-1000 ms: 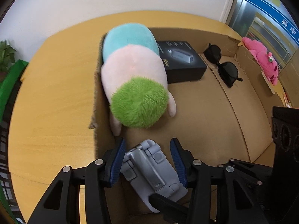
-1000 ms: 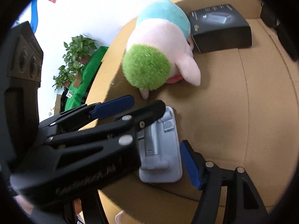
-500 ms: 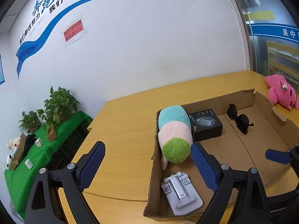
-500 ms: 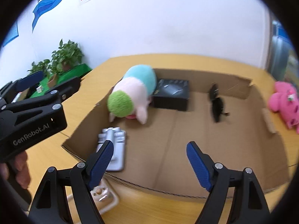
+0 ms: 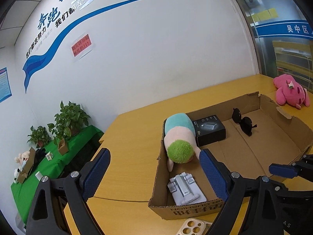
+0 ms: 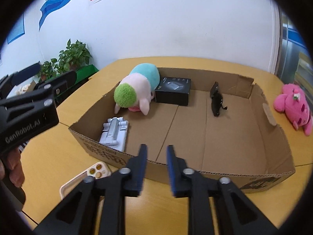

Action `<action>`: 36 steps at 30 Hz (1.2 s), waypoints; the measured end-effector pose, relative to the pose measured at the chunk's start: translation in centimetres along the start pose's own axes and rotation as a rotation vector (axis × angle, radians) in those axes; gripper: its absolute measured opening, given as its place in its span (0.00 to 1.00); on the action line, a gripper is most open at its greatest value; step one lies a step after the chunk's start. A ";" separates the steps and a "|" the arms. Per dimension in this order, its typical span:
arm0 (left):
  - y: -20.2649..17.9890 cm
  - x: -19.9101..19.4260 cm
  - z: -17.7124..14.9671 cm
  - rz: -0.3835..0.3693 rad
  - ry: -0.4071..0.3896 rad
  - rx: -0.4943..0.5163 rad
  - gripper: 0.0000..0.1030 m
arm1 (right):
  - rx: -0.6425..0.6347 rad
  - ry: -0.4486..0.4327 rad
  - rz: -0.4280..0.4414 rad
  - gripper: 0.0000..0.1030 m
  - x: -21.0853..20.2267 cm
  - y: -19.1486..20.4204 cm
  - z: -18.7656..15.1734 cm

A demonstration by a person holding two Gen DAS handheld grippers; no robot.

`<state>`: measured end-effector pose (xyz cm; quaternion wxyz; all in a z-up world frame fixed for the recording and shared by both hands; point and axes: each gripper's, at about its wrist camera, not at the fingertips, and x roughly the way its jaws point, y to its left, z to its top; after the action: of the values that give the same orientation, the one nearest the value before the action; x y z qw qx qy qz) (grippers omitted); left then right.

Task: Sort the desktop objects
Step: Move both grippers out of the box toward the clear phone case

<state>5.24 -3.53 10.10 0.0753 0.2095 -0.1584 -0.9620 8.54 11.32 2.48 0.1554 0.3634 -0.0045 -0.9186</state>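
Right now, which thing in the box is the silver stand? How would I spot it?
Find the big open cardboard box on the yellow table. Look in its near corner, in front of the green-headed plush. The silver stand lies flat there, the only pale grey, hard folding thing; its neighbours are fluffy or black.

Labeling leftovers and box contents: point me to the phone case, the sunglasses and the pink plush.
phone case [image 6: 89, 178], right wrist view, on its back panel below the camera cutouts
sunglasses [image 5: 244, 123], left wrist view, on the nearer lens
pink plush [image 6: 291, 102], right wrist view, on its body
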 end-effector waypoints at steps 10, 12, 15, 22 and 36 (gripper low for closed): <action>2.2 -0.8 -4.0 0.007 0.092 -0.036 0.92 | -0.036 0.084 0.139 0.65 1.5 2.3 -1.5; 2.8 -0.6 -5.6 -0.040 0.153 -0.066 0.92 | -0.072 0.127 0.176 0.65 2.4 3.2 -2.2; 4.1 -0.1 -8.9 -0.146 0.268 -0.139 0.92 | -0.130 0.204 0.238 0.65 4.2 4.7 -3.6; 5.5 1.2 -16.0 -0.333 0.503 -0.308 0.91 | -0.199 0.306 0.293 0.65 8.4 6.2 -5.0; 3.0 1.5 -19.3 -0.398 0.645 -0.318 0.82 | -0.348 0.372 0.425 0.51 7.7 7.8 -7.4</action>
<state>12.41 -11.95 -6.07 -0.0350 0.5124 0.0676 -0.8554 10.37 2.48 -7.10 0.4014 0.4837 0.1050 -0.7706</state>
